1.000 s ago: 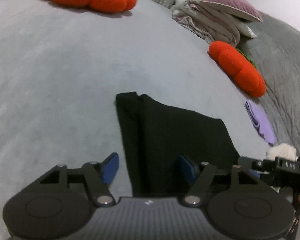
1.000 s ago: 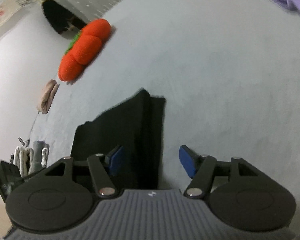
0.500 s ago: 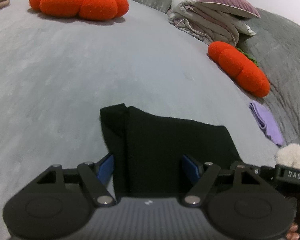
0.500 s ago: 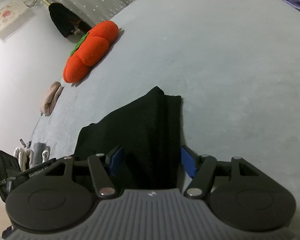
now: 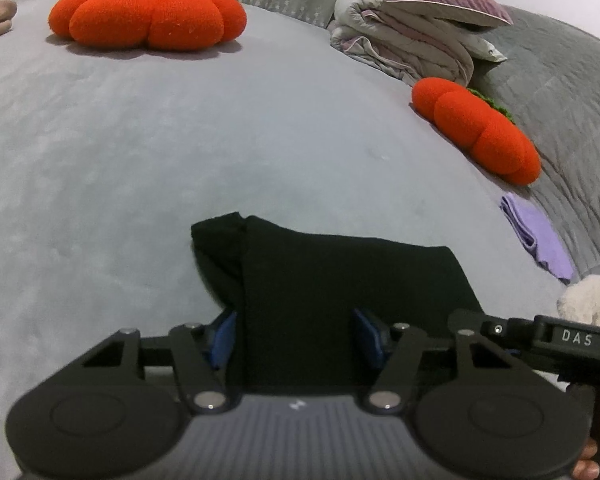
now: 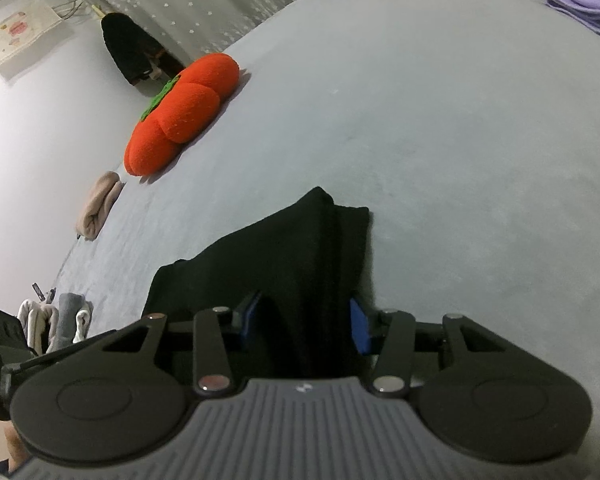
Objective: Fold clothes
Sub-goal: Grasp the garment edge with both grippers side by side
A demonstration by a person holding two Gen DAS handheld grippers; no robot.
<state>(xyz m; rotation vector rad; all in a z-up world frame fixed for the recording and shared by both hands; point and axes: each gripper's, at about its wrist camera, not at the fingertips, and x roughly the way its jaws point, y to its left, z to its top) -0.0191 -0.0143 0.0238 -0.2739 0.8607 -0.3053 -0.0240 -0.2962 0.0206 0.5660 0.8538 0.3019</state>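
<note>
**Ana:** Left wrist view first: a black garment (image 5: 340, 280) lies folded flat on the grey bed (image 5: 140, 160), its near end running between the blue pads of the left tool (image 5: 294, 338). Those fingers stand wide apart, one on each side of the cloth, not pinching it.

**Ben:** And the long axis?

**Ana:** From this camera the wide side runs left to right, with a narrower flap poking out at the far left corner, pointing away toward the big orange pumpkin cushion (image 5: 148, 12).

**Ben:** Right wrist view now: the same black garment (image 6: 300, 264) stretches away from the right tool (image 6: 304, 322), far corner aimed up the bed. Fingers are spread here too, cloth lying between them, pads (image 6: 358, 330) either side.

**Ana:** Surroundings?

**Ben:** A second pumpkin cushion (image 5: 480, 128) sits off to the right, well apart from the garment, and a folded lilac cloth (image 5: 536, 236) lies just past it. A heaped duvet with a purple pillow (image 5: 420, 36) is at the far edge. A beige folded item (image 6: 98, 204) rests near the bed's left side.
</note>
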